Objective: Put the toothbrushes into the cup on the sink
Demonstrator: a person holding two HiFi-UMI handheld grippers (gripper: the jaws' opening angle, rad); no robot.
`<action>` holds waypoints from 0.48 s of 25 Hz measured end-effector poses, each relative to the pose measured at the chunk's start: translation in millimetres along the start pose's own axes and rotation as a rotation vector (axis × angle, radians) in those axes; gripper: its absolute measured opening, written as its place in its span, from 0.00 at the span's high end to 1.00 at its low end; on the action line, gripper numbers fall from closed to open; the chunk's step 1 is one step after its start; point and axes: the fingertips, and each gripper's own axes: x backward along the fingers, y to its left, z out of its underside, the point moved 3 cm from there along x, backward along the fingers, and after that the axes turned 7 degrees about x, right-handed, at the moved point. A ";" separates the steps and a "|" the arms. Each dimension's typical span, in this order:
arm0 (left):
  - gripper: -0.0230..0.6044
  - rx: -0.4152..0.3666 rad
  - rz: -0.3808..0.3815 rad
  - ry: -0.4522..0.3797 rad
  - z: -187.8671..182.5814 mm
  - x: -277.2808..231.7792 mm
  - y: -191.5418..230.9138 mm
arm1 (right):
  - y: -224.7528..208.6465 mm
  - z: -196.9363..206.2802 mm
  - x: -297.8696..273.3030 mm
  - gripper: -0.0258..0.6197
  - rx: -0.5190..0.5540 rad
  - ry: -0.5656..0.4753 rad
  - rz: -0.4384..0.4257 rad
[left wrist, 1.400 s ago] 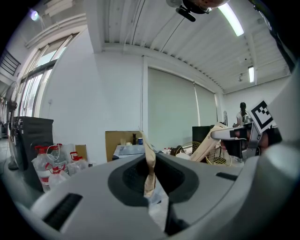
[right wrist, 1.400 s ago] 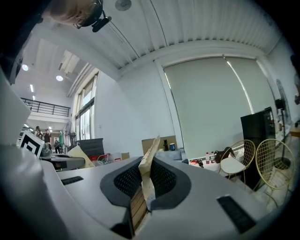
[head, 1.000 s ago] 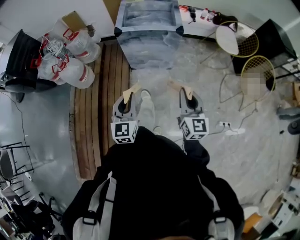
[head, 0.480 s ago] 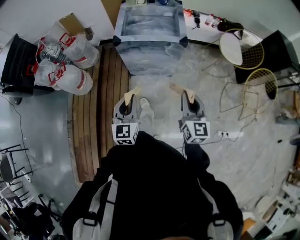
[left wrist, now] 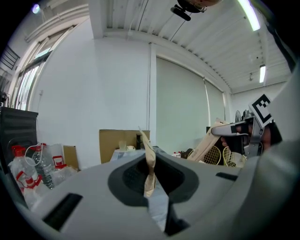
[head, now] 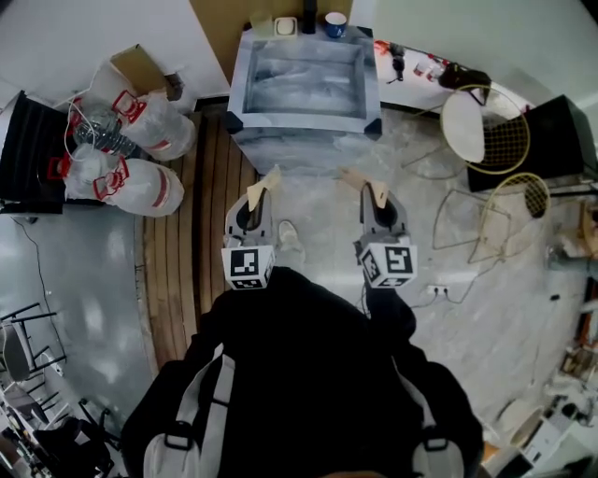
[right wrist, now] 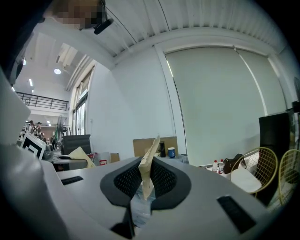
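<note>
Far left: bagged plastic bottles [head: 131, 140], on the floor beside the wooden decking.
Left tool [head: 253, 200]: held out in front of the person, near level, aimed at the sink [head: 304, 121]. Jaws pinch a tan wrapped toothbrush [head: 268, 179], which juts forward past the tips.
Cup [head: 335, 25]: blue, upright on the sink's back ledge, well apart from both tools.
Right tool [head: 380, 200]: alongside the left, same pose. Jaws are clamped on a second tan wrapped toothbrush [head: 356, 177].
Far right: wire chairs [head: 495, 140].
</note>
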 end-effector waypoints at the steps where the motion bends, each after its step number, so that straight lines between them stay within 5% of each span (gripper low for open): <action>1: 0.91 0.002 0.000 -0.001 -5.0 -12.4 5.8 | -3.6 -3.5 -12.8 0.91 0.002 0.003 0.001; 12: 0.91 0.024 0.026 0.013 -35.1 -109.2 44.1 | -30.1 -24.9 -113.9 0.91 0.009 0.027 0.024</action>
